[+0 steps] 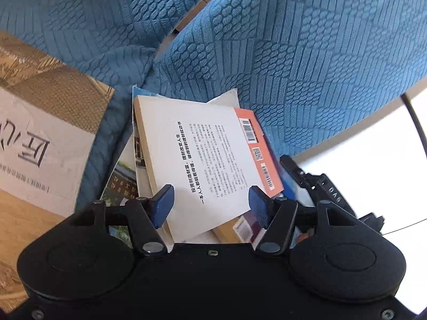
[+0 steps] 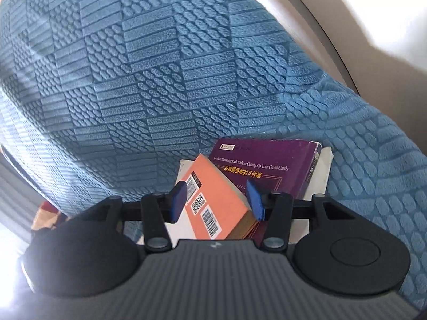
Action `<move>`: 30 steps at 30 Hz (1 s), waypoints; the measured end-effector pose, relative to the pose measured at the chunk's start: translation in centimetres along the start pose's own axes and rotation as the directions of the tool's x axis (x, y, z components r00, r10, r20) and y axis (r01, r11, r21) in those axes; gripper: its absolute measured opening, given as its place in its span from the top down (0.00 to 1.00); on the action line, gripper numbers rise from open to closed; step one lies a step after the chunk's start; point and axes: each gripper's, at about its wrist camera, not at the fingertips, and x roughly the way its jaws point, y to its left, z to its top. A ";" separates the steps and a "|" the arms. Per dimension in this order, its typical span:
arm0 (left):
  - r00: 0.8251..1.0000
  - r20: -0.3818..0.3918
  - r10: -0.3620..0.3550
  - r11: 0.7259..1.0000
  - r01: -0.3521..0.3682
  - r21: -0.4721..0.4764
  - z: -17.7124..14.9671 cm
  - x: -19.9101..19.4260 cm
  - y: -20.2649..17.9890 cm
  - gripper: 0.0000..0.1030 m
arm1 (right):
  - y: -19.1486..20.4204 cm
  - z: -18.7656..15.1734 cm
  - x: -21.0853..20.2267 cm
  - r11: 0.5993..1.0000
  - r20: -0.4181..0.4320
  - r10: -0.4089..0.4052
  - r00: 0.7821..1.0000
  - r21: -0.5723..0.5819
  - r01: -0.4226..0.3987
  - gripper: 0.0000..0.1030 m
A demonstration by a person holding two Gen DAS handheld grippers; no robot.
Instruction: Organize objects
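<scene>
Books (image 1: 202,160) stacked on blue sofa (image 1: 293,53)

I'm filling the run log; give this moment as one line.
stage: gathering books | left gripper: straddles white-and-orange book, grip unclear | right gripper: around same book's edge | under: purple book

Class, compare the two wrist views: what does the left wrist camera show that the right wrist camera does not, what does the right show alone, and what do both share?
Only the left wrist view shows the large tan book lying apart to the left, the top book's white back cover text, and the right gripper's black body beside the pile.

Only the right wrist view shows the purple book with its gold title.

Both show the blue textured sofa cover, the white and orange book with barcodes, and open blue-padded jaws either side of it: left gripper, right gripper.
</scene>
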 end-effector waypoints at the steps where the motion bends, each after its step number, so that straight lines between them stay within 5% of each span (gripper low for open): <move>1: 1.000 -0.008 -0.008 1.000 0.008 -0.015 -0.1 -0.1 0.2 0.42 | -0.3 0.1 0.0 1.000 0.001 0.010 1.000 0.023 -0.010 0.51; 7: 0.998 -0.031 -0.057 0.990 0.053 -0.128 -1.9 -0.7 1.7 0.36 | -1.7 0.3 -0.6 0.990 0.012 0.042 0.999 0.136 -0.043 0.54; 8: 0.999 -0.040 -0.038 0.989 0.032 -0.142 -2.2 -0.7 2.0 0.29 | -1.7 0.3 -0.7 0.989 0.013 0.040 0.999 0.142 -0.042 0.54; 11: 0.996 -0.075 -0.045 0.983 0.031 -0.183 -3.0 -0.6 2.9 0.34 | -1.7 0.2 -0.8 0.989 0.014 0.037 0.999 0.140 -0.039 0.54; 21: 0.989 0.005 -0.151 0.933 0.144 -0.331 -3.1 0.8 5.2 0.37 | -2.0 0.2 -1.2 0.985 0.020 0.033 0.999 0.171 -0.035 0.53; 26: 0.992 0.002 -0.129 0.909 0.120 -0.399 -3.0 1.2 6.5 0.73 | -2.1 -0.3 -2.3 0.971 0.056 0.024 0.998 0.238 -0.037 0.50; 30: 0.992 0.011 -0.122 0.919 0.117 -0.376 -3.3 0.7 6.5 0.82 | -1.8 -1.6 -3.9 0.949 0.078 0.034 0.996 0.310 -0.057 0.50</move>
